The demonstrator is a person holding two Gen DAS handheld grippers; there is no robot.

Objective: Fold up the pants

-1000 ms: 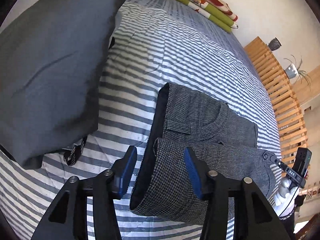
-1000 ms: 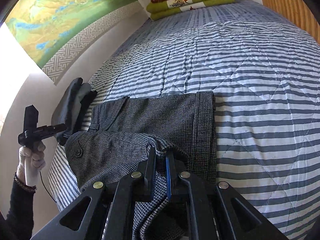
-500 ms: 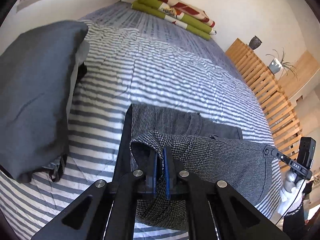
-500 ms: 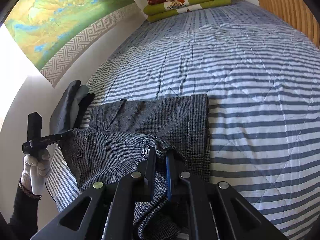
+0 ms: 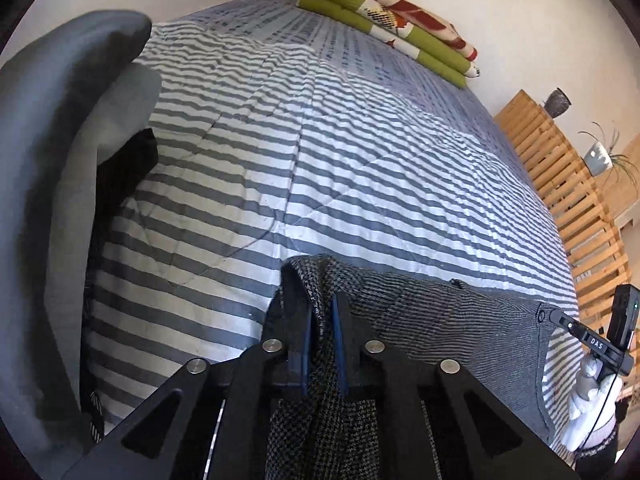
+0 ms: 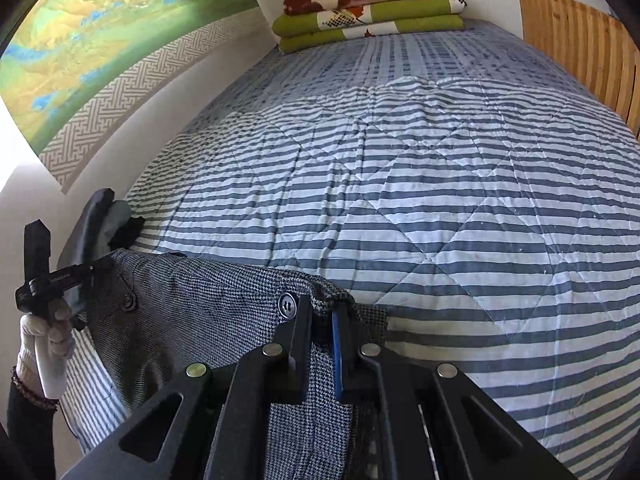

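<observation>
The pants (image 5: 448, 320), grey houndstooth, hang as a band stretched between the two grippers above the near edge of the bed (image 5: 340, 160). Their long axis runs side to side across both views, roughly along the stripes of the quilt (image 6: 440, 200). In the left wrist view the cloth runs from the left gripper (image 5: 322, 320) rightward to the far end, where a gloved hand (image 5: 588, 408) holds the right gripper's handle. In the right wrist view it runs leftward from the right gripper (image 6: 320, 320) to the other gloved hand (image 6: 44, 340).

The left gripper is clamped on a bunched corner of the pants; its jaws have just eased apart a little, yet the blue pads (image 5: 339, 344) press on the fabric, which also hangs down between the fingers. The right gripper is clenched on the opposite corner, right beside a dark button (image 6: 287, 305), with more cloth hanging below it. A second button (image 6: 128, 302) shows further left on the band.

A dark grey pillow (image 5: 52, 200) lies at the left edge of the bed, with black cloth (image 5: 128, 168) tucked beside it. Folded green blankets (image 6: 372, 16) sit at the far end against the wall. A wooden slatted frame (image 5: 568, 200) runs along the right side.
</observation>
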